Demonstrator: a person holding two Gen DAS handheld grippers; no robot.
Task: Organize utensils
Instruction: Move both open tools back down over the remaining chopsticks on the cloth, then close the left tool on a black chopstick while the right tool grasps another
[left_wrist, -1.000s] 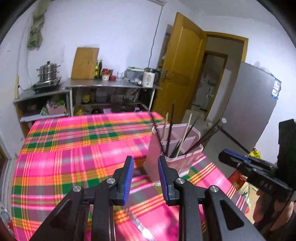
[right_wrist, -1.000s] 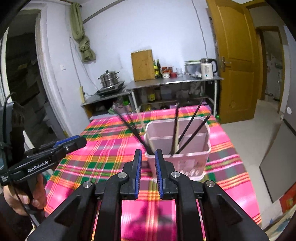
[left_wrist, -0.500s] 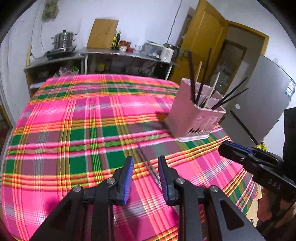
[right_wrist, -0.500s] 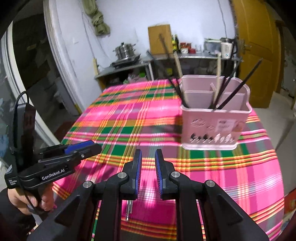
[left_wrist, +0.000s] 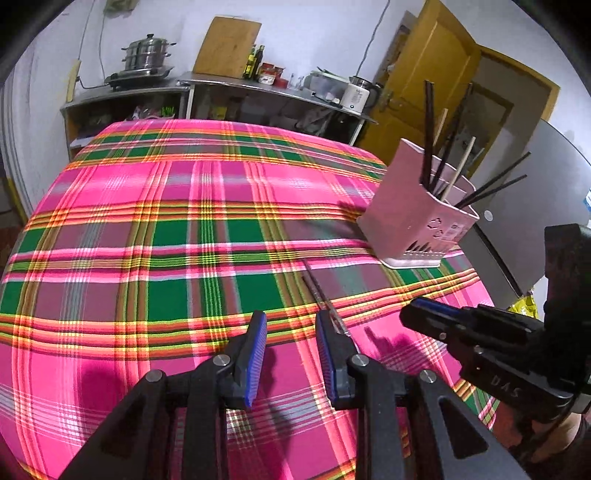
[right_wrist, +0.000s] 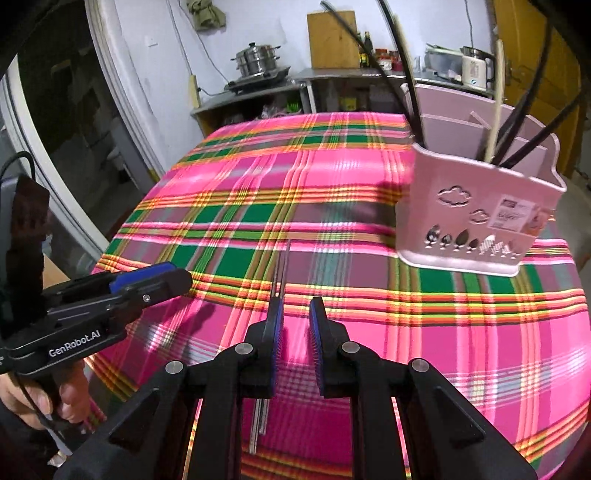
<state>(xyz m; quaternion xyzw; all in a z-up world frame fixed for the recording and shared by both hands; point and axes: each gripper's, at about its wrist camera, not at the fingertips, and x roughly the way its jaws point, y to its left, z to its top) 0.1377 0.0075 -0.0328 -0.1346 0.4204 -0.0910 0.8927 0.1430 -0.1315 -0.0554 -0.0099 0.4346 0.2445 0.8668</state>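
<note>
A: Left wrist view first; both hands have dropped from a high look across the room to a low hover over the plaid bench (left_wrist: 155, 236); the left tongs (left_wrist: 291, 354) sit slightly parted, blue pads with clear cloth between them, nothing held.

B: And the target has come into sight; a second ago the pink utensil holder (left_wrist: 410, 225) filled the middle of the picture; now it stands off to the upper right, and a thin pair of metal chopsticks (left_wrist: 321, 295) lies flat on the cloth, near the holder but apart from it, running down toward the right pad.

A: Right wrist view agrees; the right tongs (right_wrist: 295, 332) are narrowly parted and empty; the metal chopsticks (right_wrist: 281, 269) run straight under the left finger, their near ends showing below the tongs.

B: The holder (right_wrist: 476, 221) has slid to the right side here as well, dark and pale sticks already standing in its compartments; earlier it was dead centre.

A: So what does it mean for the tidy-up?

B: My reading: the approach is nearly over and a pick-up of the loose pair comes next; the right tongs look better lined up, though one finger sits over the sticks rather than astride them; a small shift sideways seems needed.

A: The other tool shows at each frame edge too; the left one (right_wrist: 147, 284) looks only slightly parted.
</note>
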